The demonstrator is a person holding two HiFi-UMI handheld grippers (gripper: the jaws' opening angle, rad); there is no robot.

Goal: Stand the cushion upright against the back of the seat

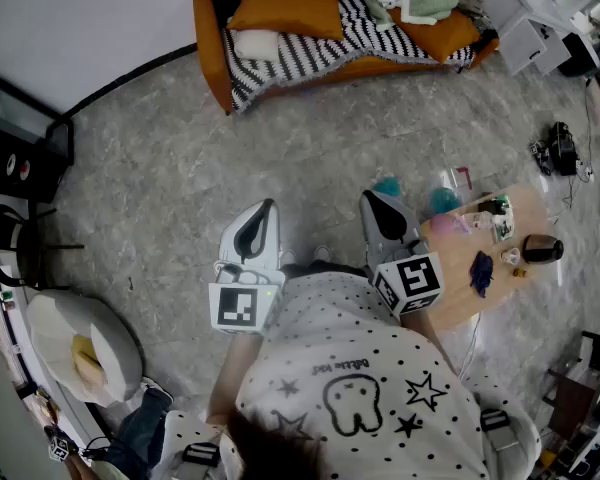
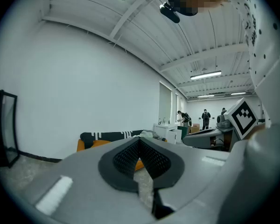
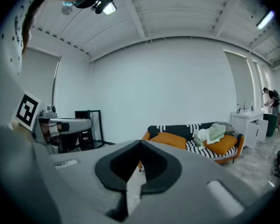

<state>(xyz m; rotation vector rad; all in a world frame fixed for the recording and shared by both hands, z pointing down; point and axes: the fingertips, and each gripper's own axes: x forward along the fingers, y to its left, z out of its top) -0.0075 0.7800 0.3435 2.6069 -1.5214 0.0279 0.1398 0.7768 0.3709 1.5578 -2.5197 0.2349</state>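
Two claws, the left claw [image 2: 140, 140] and right claw [image 3: 140, 143], were clenched on nothing. Only the head view showed the cluttered wooden desk [image 1: 458, 296] at three o'clock, and only the left gripper view showed distant people [image 2: 205, 118]. The orange cushion [image 1: 285, 10] lay lengthwise on the sofa [image 1: 212, 63] at twelve o'clock, well apart from both claws.

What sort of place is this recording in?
Probably a lab or studio hall with a mock living corner: orange sofa on stone-look floor, strip lights on a beamed ceiling, cluttered wooden table.
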